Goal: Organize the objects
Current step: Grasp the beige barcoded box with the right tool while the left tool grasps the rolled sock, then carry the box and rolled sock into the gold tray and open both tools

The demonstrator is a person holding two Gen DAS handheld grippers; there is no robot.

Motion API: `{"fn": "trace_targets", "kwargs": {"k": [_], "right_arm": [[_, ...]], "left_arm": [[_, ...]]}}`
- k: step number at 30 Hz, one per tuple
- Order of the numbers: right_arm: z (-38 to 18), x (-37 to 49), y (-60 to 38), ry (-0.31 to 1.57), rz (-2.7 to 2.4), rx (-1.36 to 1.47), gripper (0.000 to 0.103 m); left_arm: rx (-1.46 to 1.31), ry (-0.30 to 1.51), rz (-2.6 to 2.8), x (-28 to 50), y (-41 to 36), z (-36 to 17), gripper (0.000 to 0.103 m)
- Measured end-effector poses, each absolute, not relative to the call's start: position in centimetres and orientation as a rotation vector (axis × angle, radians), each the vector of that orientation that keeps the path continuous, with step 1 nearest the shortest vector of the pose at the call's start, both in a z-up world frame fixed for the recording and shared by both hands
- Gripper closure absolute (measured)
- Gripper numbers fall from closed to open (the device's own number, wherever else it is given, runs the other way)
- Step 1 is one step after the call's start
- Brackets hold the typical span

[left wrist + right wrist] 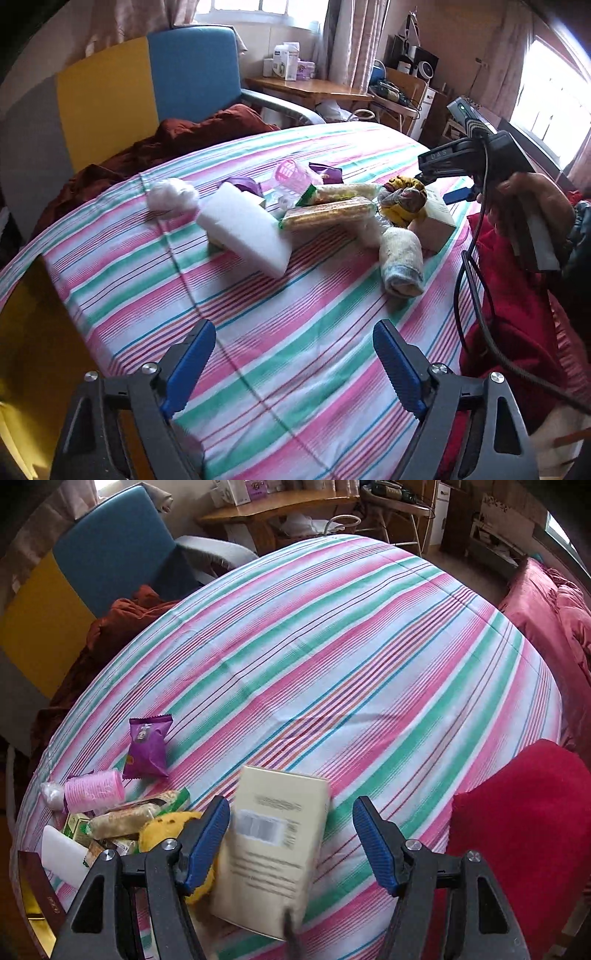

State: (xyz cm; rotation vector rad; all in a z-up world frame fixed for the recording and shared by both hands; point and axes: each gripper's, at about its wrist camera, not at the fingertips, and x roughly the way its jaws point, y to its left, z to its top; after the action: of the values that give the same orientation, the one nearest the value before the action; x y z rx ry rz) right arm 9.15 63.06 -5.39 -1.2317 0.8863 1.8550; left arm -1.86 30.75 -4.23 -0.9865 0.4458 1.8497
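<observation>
Objects scattered on the striped bedsheet, awaiting sorting; both claws empty.

Left to right in the left wrist view: a white wad, a white foam block lying tilted against the pile, a pink ribbed cup on its side, 2 wrapped snack bars crossed over each other, a yellow patterned cloth bundle, a rolled towel and a cream box. The heap looks dumped, not arranged, so most items lean on neighbours. The left claw hangs wide open above bare sheet, touching nothing. The right claw is also wide open, straddling the cream box without visible contact, probably lining up a grasp. A purple packet lies apart.
</observation>
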Motion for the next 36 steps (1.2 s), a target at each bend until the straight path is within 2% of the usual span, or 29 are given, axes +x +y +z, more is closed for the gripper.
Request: {"fn": "trace_targets", "kwargs": {"k": [6,7,9,15,18,24,25,27,36], "right_arm": [[-6.7,9.3,62.7,0.88,1.823,-1.295,0.033],[-6.8,9.5,62.8,0.9,1.824,-1.294,0.042],[-6.3,10.2,63.0,0.921,1.83,-1.253,0.052],[-3.8,13.8,62.7,1.03,1.928,-0.979,0.053],[-3.1,15.2,61.9,1.036,1.967,-0.955,0.053],[-3.3,15.9,62.2,1.067,2.011,-0.944,0.053],[-3.4,15.5,62.1,1.069,2.016,-0.943,0.053],[-3.7,14.8,62.3,1.072,2.036,-0.943,0.053],[-2.6,15.8,61.9,1.132,2.177,-0.833,0.053]], "left_arm": [[-0.995,0.448,1.799,-1.9,33.3,-4.9,0.016],[-0.992,0.445,1.786,-1.9,33.9,-5.0,0.016],[-0.988,0.44,1.759,-1.6,35.2,-5.2,0.017],[-0.983,0.439,1.659,-0.5,39.1,-5.8,0.021],[-0.962,0.48,1.625,0.5,41.0,-6.4,0.021],[-1.004,0.5,1.559,1.2,44.4,-7.9,0.032],[-1.014,0.502,1.553,1.2,44.8,-8.2,0.042],[-1.059,0.468,1.508,1.0,45.3,-8.9,0.055],[-1.071,0.407,1.576,1.0,40.1,-8.7,0.056]]}}
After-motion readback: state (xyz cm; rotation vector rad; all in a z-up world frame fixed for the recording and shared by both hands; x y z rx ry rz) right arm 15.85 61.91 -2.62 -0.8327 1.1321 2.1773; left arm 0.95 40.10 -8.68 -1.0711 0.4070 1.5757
